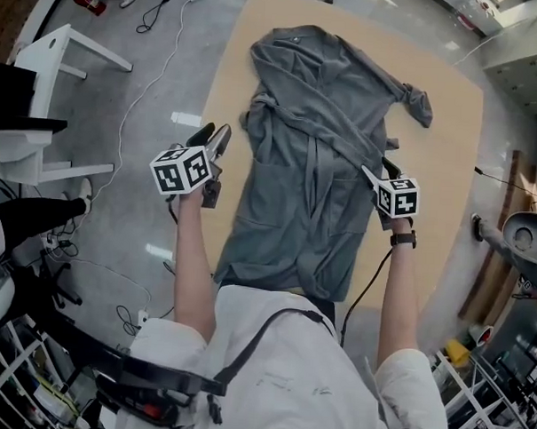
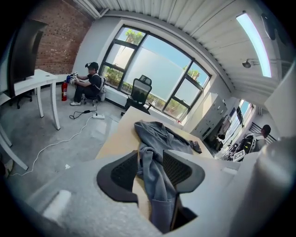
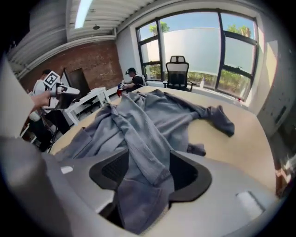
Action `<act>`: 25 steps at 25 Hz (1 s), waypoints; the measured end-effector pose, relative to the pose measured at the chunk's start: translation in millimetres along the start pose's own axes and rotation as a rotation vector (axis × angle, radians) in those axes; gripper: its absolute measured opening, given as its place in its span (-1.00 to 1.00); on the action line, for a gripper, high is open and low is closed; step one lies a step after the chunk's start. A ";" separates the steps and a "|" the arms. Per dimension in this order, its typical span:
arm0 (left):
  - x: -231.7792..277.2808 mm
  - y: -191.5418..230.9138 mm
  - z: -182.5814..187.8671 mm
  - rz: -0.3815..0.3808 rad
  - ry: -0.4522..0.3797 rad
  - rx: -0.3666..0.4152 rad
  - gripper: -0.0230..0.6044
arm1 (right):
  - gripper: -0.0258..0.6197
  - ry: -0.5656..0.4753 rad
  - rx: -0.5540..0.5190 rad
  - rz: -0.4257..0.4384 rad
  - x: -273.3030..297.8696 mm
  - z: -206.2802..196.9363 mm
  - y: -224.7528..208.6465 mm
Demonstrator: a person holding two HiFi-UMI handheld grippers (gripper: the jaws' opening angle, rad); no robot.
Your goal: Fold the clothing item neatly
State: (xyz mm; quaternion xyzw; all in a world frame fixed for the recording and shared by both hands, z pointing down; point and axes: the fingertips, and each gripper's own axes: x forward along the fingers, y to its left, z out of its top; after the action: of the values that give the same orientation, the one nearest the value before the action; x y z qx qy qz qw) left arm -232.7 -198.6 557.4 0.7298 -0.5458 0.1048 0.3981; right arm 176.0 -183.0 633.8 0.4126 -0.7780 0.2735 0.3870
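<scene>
The grey robe (image 1: 296,193) is lying lengthwise on the tabletop (image 1: 438,190), with its collar at the far end and its hem at the near edge. One sleeve (image 1: 343,132) is crossing the front on a slant. Its cuff is ending at the right gripper (image 1: 374,174), whose jaws are standing wide apart with the cuff lying loose between them, not pinched. The other sleeve (image 1: 414,98) is trailing out toward the tabletop's far right. The left gripper (image 1: 218,138) is hovering off the tabletop's left edge, above the floor, with its jaws parted and gripping nothing; the robe is only showing beyond them. The sleeve-folding step appears to be in hand. The next move is probably calling for the right jaws to reach the outlying sleeve, pinch its cuff and draw it across the front, with the left gripper coming in to steady the cloth.
</scene>
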 end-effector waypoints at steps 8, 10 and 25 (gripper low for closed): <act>47.5 -67.5 -17.3 -0.108 0.047 0.077 -0.35 | -0.19 -0.207 0.260 -0.112 -15.1 6.3 -90.6; 67.8 -94.3 -25.4 -0.151 0.061 0.111 -0.35 | -0.24 -0.214 0.253 -0.178 -14.9 15.3 -126.4; 150.4 -180.9 -62.5 -0.211 0.151 0.301 -0.93 | -0.55 0.020 0.042 -0.371 44.9 33.8 -272.4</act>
State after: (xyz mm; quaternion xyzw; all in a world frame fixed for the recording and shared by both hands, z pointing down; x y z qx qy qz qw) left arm 1.6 -246.6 602.6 0.8243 -0.4132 0.1974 0.3329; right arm 379.6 -366.4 681.3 0.5540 -0.6788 0.2179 0.4298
